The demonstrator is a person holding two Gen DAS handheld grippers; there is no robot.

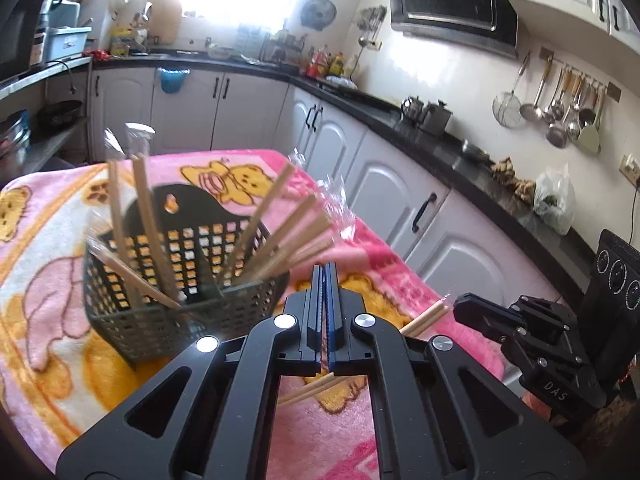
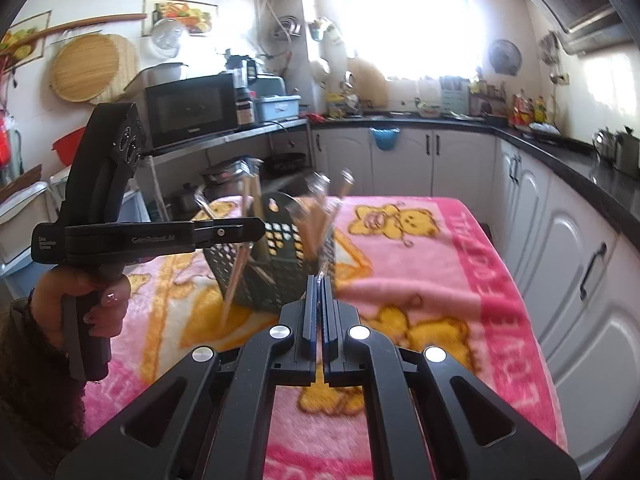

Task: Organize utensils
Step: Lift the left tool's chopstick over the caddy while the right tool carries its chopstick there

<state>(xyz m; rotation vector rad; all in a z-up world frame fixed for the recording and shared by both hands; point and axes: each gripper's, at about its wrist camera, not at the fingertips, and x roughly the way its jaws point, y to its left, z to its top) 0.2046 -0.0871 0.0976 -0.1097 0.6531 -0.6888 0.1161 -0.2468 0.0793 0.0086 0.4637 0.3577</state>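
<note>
The dark slotted utensil basket [image 1: 188, 280] stands on the pink blanket-covered table [image 1: 52, 216], already bristling with wooden chopsticks [image 1: 144, 216] that lean outward against its walls, likely because the compartments are loose around them. The left gripper [image 1: 325, 280] has its fingers pressed together, seemingly on nothing. The right gripper [image 2: 319, 292] is pinched nearly closed on a thin chopstick [image 1: 424, 320], held low beside the basket, apparently ready to drop it in.

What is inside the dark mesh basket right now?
The basket holds several wooden chopsticks, some in clear wrappers, leaning outward on either side of a centre divider. Its floor and the chopsticks' lower ends are hidden by the walls.
</note>
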